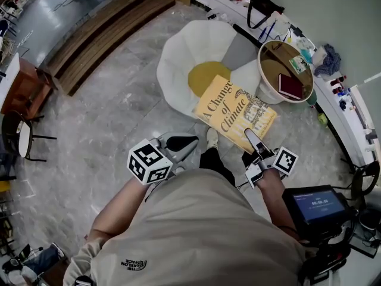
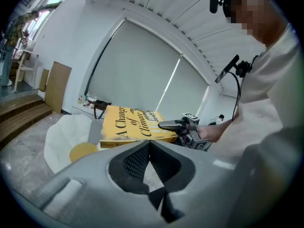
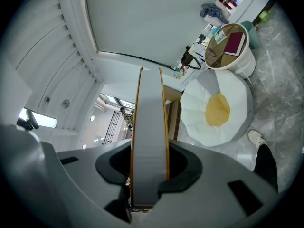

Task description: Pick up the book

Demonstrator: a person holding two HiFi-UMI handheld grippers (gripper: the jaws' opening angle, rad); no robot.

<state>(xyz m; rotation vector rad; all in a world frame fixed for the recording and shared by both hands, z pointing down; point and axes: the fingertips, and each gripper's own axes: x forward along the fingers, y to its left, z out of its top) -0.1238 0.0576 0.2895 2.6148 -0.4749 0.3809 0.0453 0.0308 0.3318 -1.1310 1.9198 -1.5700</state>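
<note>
A yellow book (image 1: 235,112) titled "A Change of Climate" hangs in the air above the floor, tilted, in front of the person's body. My right gripper (image 1: 253,140) is shut on its near edge. In the right gripper view the book's page edge (image 3: 149,127) runs straight up between the jaws of the right gripper (image 3: 149,163). My left gripper (image 1: 189,148) is held lower left of the book, apart from it, shut on nothing. The left gripper view shows its own jaws (image 2: 149,146) meeting at the tips, with the book (image 2: 133,122) and the right gripper (image 2: 173,125) beyond.
A white cushion shaped like a fried egg (image 1: 202,70) lies on the marble floor under the book. Right of it stands a round white tub (image 1: 286,94) with a maroon book (image 1: 290,85) on top. A cluttered counter (image 1: 351,109) runs along the right. Wooden steps (image 1: 101,34) lie far left.
</note>
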